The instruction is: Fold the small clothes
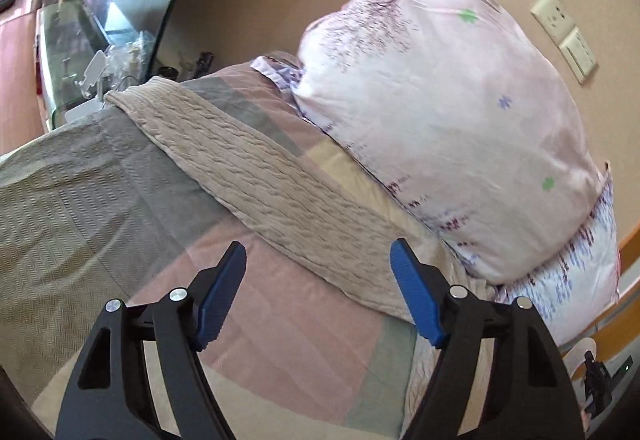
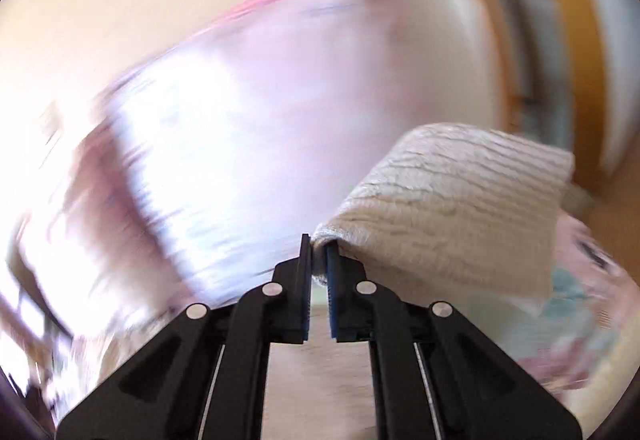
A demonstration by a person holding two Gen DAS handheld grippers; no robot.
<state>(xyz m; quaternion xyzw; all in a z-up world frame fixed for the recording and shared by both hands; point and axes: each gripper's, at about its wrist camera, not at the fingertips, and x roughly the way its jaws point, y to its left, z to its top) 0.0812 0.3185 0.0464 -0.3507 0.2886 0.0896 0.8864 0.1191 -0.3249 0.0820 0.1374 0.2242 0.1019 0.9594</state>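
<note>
The left gripper (image 1: 318, 260) hangs over the bed with its jaws spread wide and nothing between them. Its blue pads (image 1: 416, 296) frame a patch of pink bedspread (image 1: 288, 320), and just past their tips lies the beige knit cloth (image 1: 248, 163), stretched in a long band across the bed. The near end of the cloth sits just beyond the right-hand pad; its far end reaches the bed's far edge.

Against the far side of the cloth leans a big pink flowered pillow (image 1: 440, 99), with a second, whiter pillow (image 1: 568, 280) tucked under it. Both press close to the cloth's long edge. Behind the pillow, on the tan wall, sit two wall sockets (image 1: 564, 35). Beyond the cloth's far end stands a glass tabletop (image 1: 64, 39) with small clutter on it, too blurred to name.

The right gripper (image 2: 318, 252) has its jaws nearly closed, pinching a corner of the beige knit cloth (image 2: 452, 207), which rises and drapes away to the right of the jaws. Everything behind it in the right wrist view is smeared by blur; only a pale pink mass, probably the pillow (image 2: 260, 119), can be made out.
</note>
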